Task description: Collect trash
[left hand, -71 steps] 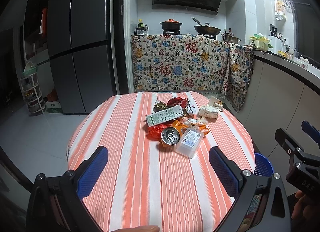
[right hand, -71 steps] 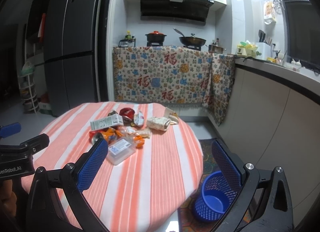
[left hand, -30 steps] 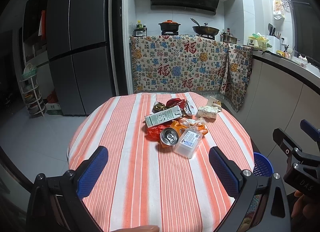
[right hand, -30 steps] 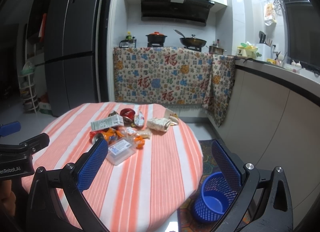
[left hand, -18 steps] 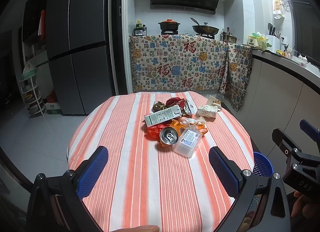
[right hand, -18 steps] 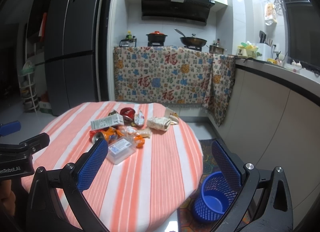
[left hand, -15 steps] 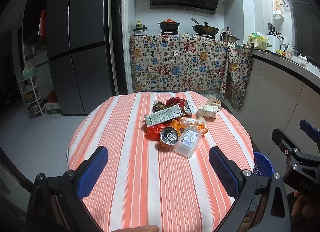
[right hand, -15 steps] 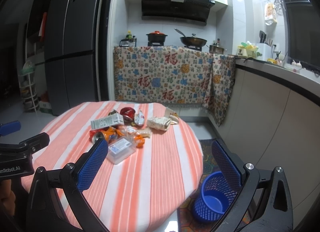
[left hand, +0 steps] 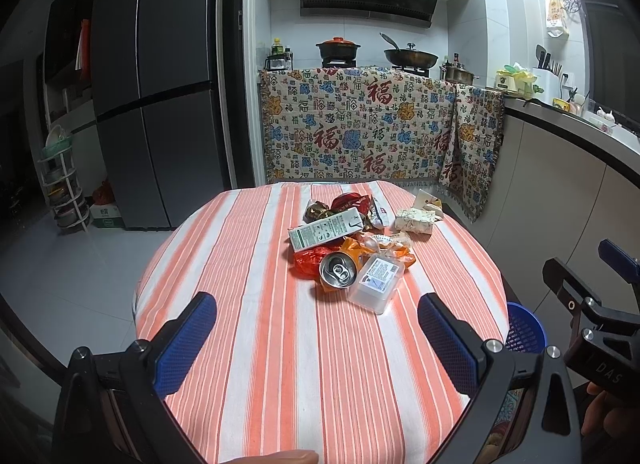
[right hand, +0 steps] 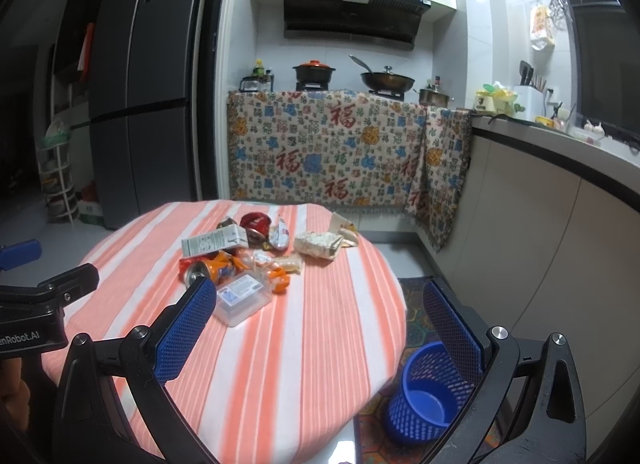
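Above table (left hand: 248,344) — tools (both agape)

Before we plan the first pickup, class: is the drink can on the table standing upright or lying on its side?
Lying on its side. The can shows its round top and pull tab facing the left camera, resting among wrappers on the striped table.

Round table (left hand: 256,344) in orange-striped cloth, trash pile (left hand: 352,240) on it, blue basket (right hand: 424,404) on floor
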Demonstrator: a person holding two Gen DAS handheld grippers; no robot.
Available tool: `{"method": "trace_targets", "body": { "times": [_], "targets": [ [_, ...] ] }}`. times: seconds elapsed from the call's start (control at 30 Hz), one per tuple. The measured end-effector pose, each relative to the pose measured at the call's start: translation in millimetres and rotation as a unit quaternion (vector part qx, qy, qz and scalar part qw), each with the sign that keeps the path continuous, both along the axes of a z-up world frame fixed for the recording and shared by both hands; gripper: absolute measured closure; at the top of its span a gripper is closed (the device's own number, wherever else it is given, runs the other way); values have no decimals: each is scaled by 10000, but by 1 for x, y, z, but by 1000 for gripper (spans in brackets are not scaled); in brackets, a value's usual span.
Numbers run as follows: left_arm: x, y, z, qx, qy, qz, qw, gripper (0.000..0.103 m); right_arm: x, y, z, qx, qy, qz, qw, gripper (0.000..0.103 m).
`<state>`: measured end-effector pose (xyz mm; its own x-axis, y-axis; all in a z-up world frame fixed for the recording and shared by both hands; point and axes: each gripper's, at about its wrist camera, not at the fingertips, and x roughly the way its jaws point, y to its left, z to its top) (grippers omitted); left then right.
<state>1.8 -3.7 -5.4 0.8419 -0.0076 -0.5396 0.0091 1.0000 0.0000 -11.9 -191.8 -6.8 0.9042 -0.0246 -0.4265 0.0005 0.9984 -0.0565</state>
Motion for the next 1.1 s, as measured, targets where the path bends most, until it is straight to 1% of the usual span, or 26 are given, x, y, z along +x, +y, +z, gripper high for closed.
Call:
{"method": "trace_targets", "body": {
  "times": [0.27, 0.53, 0.83, 1.1],
  "targets": [
    [0, -1, -2, 9, 6, -12, 10000, 1, -2, -2, -4, -12, 18, 5, 10000, 0],
    [-2, 1, -13, 16, 33, 30, 10000, 1, -2, -3, -5, -30, 69, 14, 10000, 0],
    [8, 28, -22, 3, 165, 318, 9994, 1, 4, -3, -10, -75, 174, 16, 9998, 0],
    [25, 58, -39, -176, 415, 474, 9979, 1, 19, -1, -33, -68, 459, 51, 9989, 0]
  ]
}}
